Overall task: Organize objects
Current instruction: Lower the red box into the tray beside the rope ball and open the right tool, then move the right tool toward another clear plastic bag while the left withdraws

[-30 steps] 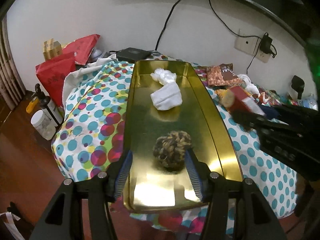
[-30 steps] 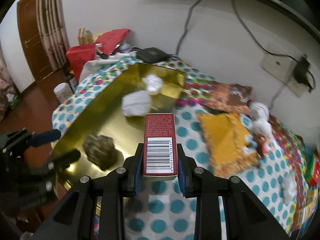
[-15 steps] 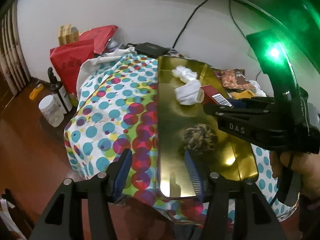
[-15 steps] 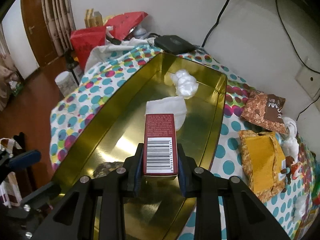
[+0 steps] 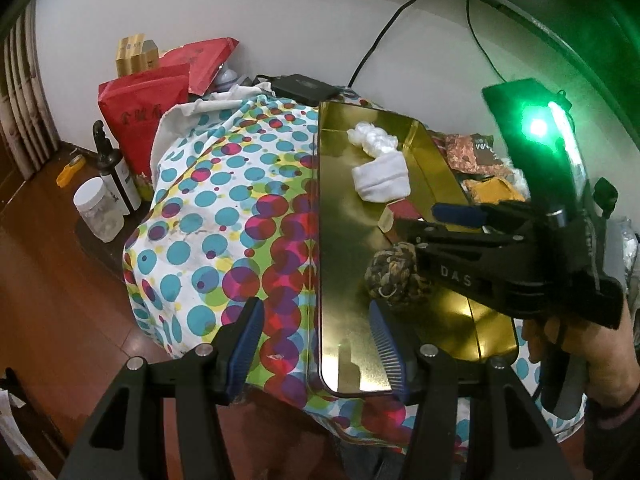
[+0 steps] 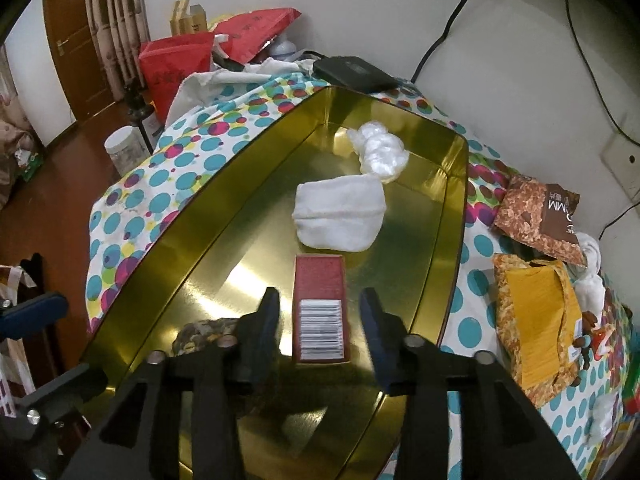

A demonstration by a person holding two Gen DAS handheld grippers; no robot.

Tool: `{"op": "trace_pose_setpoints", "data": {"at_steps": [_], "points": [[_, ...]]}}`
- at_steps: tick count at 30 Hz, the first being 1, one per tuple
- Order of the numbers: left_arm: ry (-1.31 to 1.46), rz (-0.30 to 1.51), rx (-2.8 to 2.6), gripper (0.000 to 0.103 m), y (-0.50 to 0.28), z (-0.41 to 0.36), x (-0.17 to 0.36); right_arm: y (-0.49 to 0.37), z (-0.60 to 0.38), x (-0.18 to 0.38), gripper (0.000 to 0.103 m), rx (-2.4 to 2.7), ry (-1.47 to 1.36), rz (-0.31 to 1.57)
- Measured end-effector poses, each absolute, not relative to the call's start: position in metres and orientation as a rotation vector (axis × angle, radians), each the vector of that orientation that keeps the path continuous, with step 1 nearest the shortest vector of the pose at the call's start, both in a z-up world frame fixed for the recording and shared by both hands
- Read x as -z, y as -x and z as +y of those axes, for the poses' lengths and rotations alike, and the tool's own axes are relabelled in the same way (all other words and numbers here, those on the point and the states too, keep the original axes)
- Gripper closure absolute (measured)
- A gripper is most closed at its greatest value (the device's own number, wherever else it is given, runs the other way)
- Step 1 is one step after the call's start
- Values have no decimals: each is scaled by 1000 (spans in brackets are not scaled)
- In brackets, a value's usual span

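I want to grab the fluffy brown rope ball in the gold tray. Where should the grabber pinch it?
Pinch the rope ball across its round middle, coming straight down from above. It is a knobbly knot, roughly the same width all around, so any two opposite sides would probably hold. It sits low on the gold tray floor, and the right gripper hangs close beside it, so a sideways approach looks crowded.

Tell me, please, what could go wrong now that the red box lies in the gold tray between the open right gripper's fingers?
Pulling back, the right gripper may clip the red box, since its open fingers flank the box closely. It could also nudge the woven ball just beside it. The gold tray appears to overhang the table edge, so a bump might tip it.
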State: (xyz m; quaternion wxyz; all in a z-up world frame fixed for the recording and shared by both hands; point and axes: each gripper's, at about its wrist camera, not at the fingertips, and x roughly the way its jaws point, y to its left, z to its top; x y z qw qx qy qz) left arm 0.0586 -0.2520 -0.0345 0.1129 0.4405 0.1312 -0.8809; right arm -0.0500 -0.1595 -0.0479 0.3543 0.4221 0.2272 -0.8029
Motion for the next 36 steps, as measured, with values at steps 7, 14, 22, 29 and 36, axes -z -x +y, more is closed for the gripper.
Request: {"op": "trace_pose_setpoints", "data": {"at_steps": [7, 14, 22, 29, 36], "points": [[-1291, 373, 2599, 47, -54, -242, 30, 46, -127, 22, 55, 2115, -1024, 461], [-1330, 386, 2679, 47, -40, -207, 24, 57, -32, 9, 41, 2311, -988, 373], [-1426, 238, 2799, 47, -16, -134, 24, 96, 98, 42, 41, 2518, -1191, 286], [-1512, 153, 2849, 47, 0, -83, 30, 125, 176, 53, 41, 2641, -1274, 238], [-1561, 81, 2859, 46, 12, -49, 39, 148, 193, 64, 40, 2633, -1291, 176]]}}
